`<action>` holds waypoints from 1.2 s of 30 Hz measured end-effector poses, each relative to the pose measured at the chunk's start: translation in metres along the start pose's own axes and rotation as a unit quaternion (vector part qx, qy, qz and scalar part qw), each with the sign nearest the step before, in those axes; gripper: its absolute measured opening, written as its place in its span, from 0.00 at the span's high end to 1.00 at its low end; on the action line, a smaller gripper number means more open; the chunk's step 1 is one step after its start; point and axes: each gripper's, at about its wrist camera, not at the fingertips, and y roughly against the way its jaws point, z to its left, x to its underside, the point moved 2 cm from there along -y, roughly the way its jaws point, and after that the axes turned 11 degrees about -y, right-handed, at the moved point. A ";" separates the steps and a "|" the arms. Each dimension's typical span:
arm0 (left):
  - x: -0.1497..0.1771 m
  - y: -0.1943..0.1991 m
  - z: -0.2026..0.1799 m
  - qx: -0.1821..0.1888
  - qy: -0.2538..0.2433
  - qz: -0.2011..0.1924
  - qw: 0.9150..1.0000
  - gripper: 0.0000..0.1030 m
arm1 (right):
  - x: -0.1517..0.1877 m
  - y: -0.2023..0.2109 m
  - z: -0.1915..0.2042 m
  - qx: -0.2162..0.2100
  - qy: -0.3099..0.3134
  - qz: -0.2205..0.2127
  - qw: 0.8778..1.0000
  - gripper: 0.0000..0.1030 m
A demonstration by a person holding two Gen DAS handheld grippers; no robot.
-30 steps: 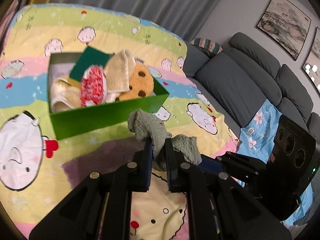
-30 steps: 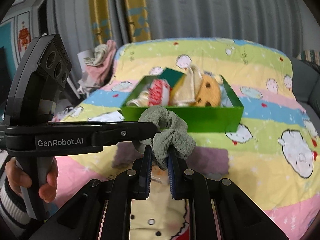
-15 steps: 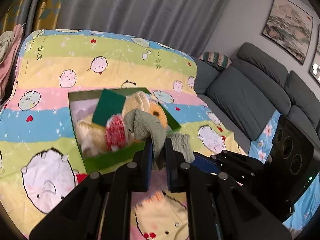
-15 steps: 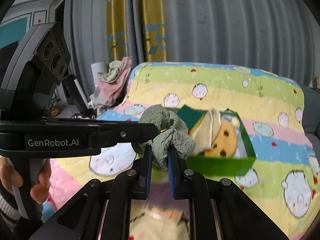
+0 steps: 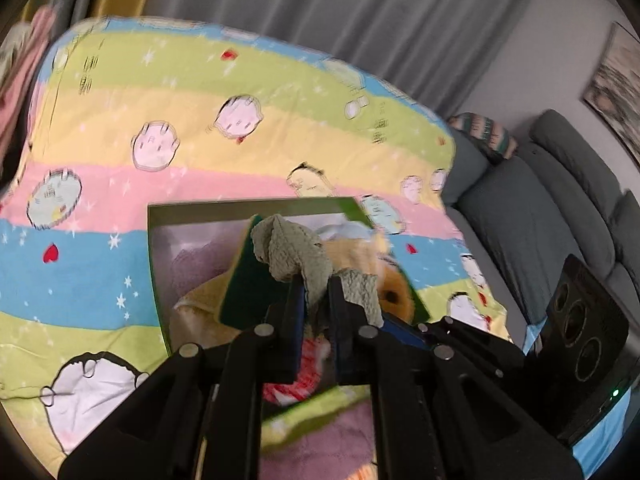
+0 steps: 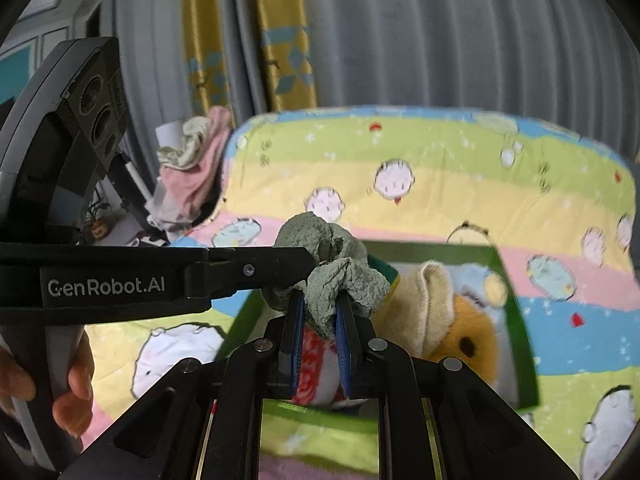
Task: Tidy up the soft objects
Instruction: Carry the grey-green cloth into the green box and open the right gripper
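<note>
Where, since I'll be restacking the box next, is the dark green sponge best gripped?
By its raised upper edge, from above: the sponge stands tilted on edge in the green box, so its thin top is the free part for jaws to straddle.

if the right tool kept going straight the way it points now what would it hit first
Probably the soft things already in the green box. The right tool, shut on the grey-green cloth, points at the box, with the red-and-white soft item just under its tips and the beige plush beside. Depth is unclear.
</note>
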 end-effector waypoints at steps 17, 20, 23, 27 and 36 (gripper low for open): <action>0.009 -0.045 0.045 -0.066 0.059 0.051 0.995 0.49 | 0.000 -0.064 -0.015 0.030 -0.023 0.072 0.997 0.76; 0.009 -0.037 0.042 -0.063 0.058 0.048 0.995 0.26 | 0.001 -0.052 -0.018 0.048 -0.029 0.066 0.996 0.49; 0.010 -0.028 0.034 -0.062 0.043 0.049 0.996 0.26 | 0.004 -0.038 -0.022 0.047 -0.038 0.060 0.996 0.44; 0.012 -0.017 0.019 -0.080 0.014 0.054 0.995 0.20 | 0.009 -0.019 -0.021 0.059 -0.036 0.053 0.996 0.44; 0.030 0.024 -0.016 -0.088 -0.026 0.031 0.995 0.01 | 0.018 0.036 -0.017 0.100 -0.042 0.016 0.994 0.30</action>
